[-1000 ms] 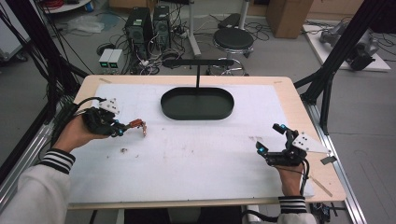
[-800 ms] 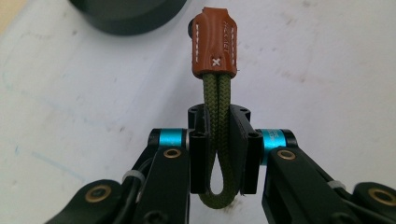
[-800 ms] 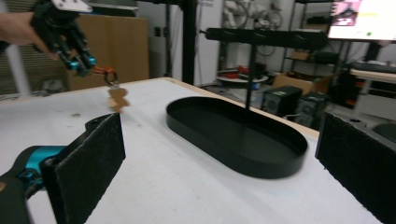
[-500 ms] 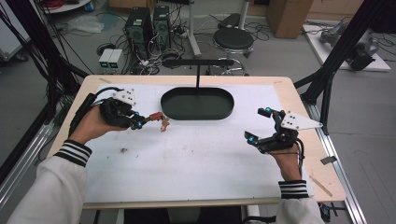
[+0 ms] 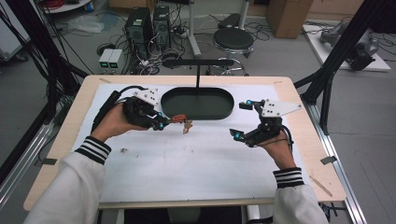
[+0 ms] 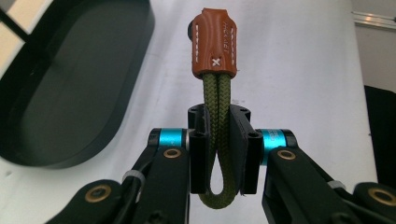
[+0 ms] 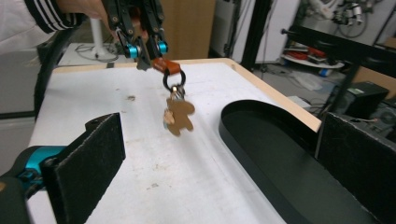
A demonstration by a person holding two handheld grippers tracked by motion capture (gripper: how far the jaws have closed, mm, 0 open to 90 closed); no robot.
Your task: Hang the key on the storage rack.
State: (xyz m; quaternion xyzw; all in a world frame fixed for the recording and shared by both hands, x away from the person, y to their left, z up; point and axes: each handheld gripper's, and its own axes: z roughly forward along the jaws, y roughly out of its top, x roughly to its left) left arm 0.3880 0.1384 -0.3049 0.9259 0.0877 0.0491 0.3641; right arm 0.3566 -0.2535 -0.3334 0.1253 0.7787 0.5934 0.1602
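Left gripper (image 5: 161, 122) clamps the green cord loop of a keychain (image 6: 215, 42) left of centre in the high view, its brown bear charm (image 7: 179, 116) dangling above the surface (image 5: 187, 163) just short of the black tray (image 5: 224, 109). Right gripper (image 5: 243, 119) gapes empty. Likely bound for the tray: carry past the rim, lower, then release. The charm blurs; its ring is tiny.

The oval tray (image 5: 198, 103) lies at the table's (image 5: 187, 177) far middle, a stool (image 5: 236, 39) behind it.
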